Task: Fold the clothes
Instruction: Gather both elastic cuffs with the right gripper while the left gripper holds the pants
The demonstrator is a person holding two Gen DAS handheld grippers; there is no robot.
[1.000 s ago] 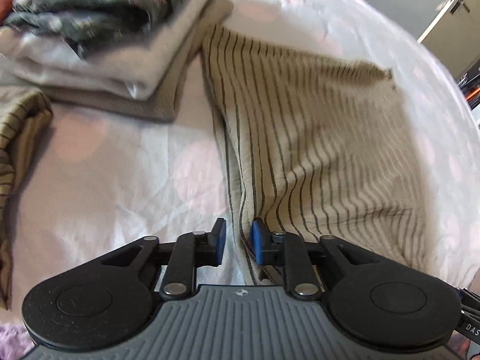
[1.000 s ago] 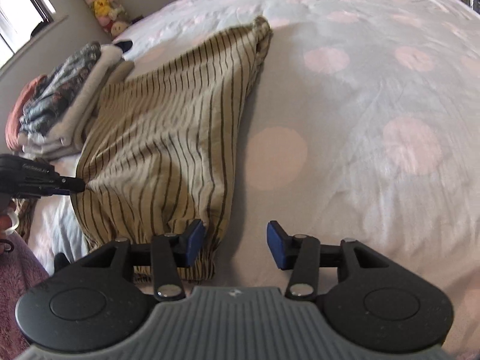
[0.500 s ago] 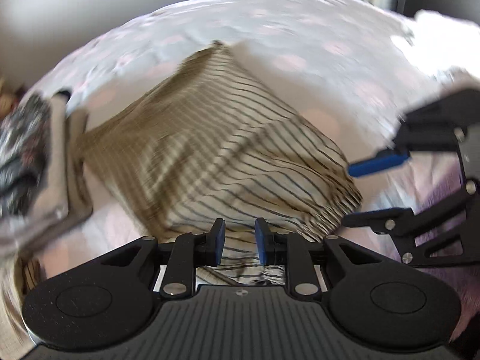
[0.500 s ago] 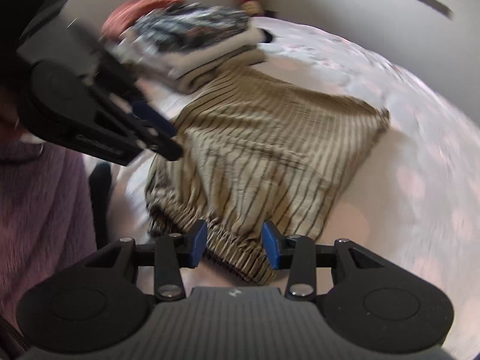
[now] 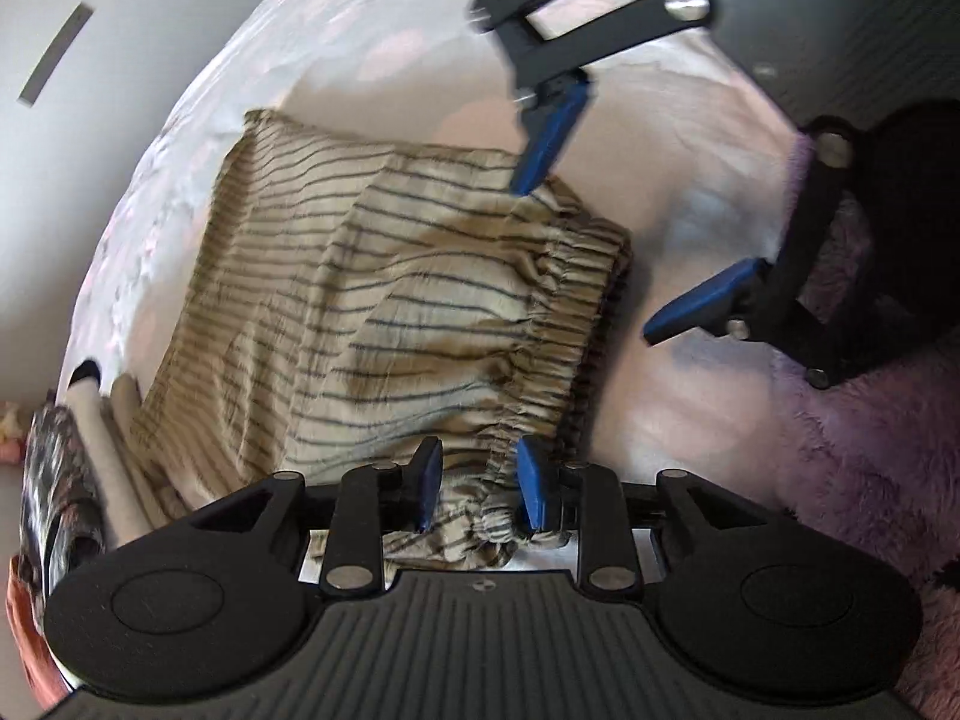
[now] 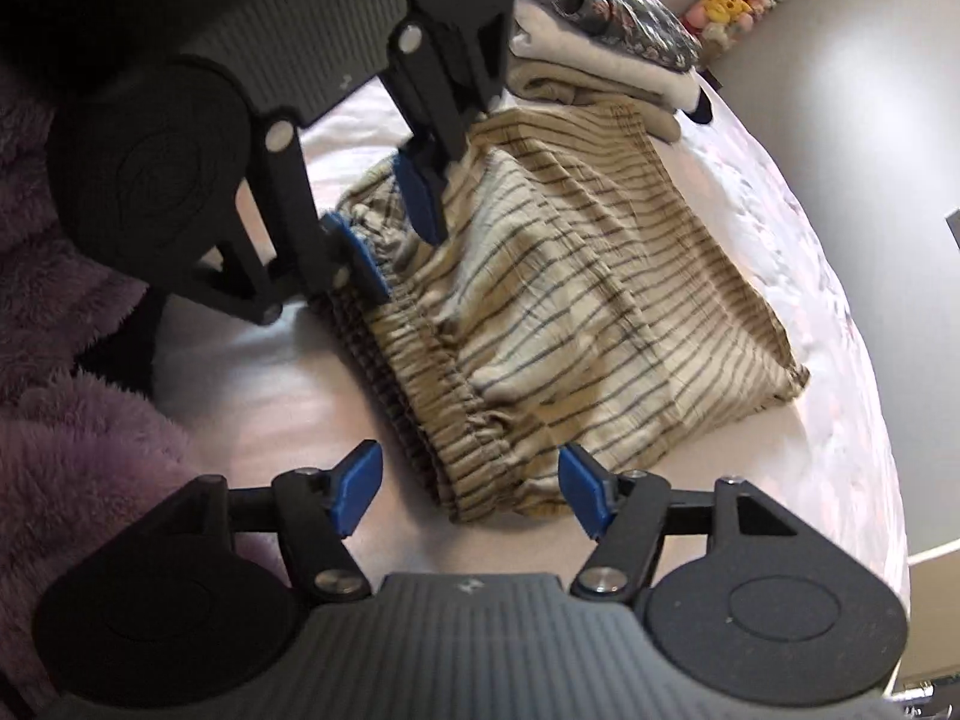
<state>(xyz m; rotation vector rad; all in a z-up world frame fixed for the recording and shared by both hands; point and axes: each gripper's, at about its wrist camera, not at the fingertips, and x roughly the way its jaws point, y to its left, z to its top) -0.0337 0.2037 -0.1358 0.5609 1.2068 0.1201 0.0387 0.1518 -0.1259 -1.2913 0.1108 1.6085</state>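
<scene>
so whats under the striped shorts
The polka-dot bedsheet shows all around the striped shorts, so they lie on it. Anything directly beneath the fabric is covered.

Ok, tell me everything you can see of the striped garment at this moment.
The striped garment is beige, thin crinkly fabric with dark narrow stripes and a gathered elastic waistband. It lies folded and rumpled on the bedsheet, its far edge against the stack of folded clothes. The left gripper has waistband fabric bunched between its part-open fingers; the right gripper is open at the other waistband end.
</scene>
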